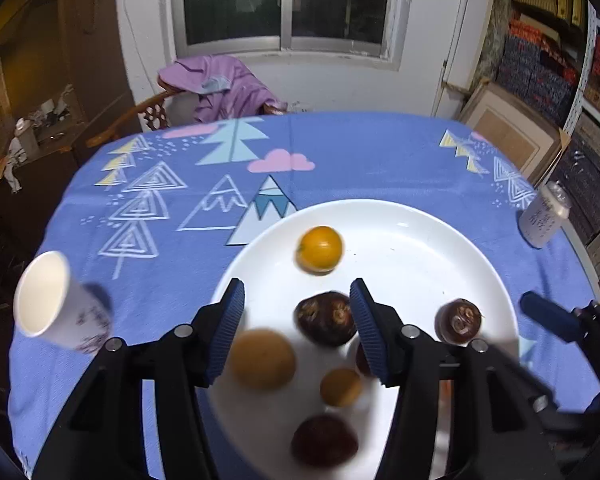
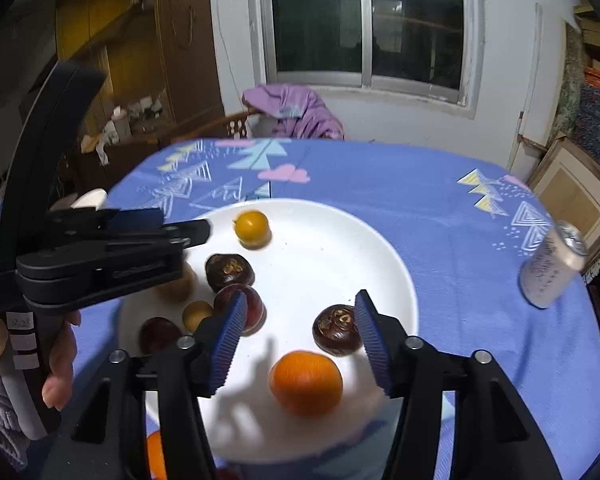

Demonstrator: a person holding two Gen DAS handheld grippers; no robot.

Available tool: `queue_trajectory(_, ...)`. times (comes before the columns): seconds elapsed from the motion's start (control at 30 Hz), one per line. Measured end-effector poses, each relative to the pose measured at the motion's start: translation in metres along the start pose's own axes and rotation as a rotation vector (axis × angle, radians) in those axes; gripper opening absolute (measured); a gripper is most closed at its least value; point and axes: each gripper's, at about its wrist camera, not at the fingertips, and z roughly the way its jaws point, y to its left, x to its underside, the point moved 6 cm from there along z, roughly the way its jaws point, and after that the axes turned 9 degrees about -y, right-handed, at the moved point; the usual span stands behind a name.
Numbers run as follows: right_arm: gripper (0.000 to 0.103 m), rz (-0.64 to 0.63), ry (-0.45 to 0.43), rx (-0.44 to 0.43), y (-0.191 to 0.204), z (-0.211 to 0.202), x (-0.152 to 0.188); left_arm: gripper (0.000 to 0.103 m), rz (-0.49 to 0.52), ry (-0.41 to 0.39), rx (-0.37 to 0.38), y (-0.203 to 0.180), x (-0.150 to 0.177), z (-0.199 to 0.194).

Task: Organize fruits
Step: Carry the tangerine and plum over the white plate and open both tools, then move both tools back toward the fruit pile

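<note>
A white plate sits on the blue tablecloth and also shows in the right wrist view. On it lie a small yellow fruit, dark brown chestnut-like fruits, tan round fruits and dark red ones. An orange lies at the plate's near edge. My left gripper is open above the plate, holding nothing. My right gripper is open above the orange, empty. The left gripper also shows at the left of the right wrist view.
A white paper cup stands left of the plate. A drink can stands at the table's right edge. A chair with a purple jacket is behind the table. Another orange lies off the plate, near bottom.
</note>
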Motion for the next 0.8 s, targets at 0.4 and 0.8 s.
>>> queue_trajectory(0.4,0.091,0.177,-0.166,0.005,-0.018,-0.127,0.075,0.073,0.002,-0.060,-0.037,0.041,0.126,-0.140)
queue_trajectory(0.8,0.091,0.246,-0.099,0.004,-0.027,-0.126,0.107,0.073,0.029,0.007,0.056,0.024,0.189,-0.150)
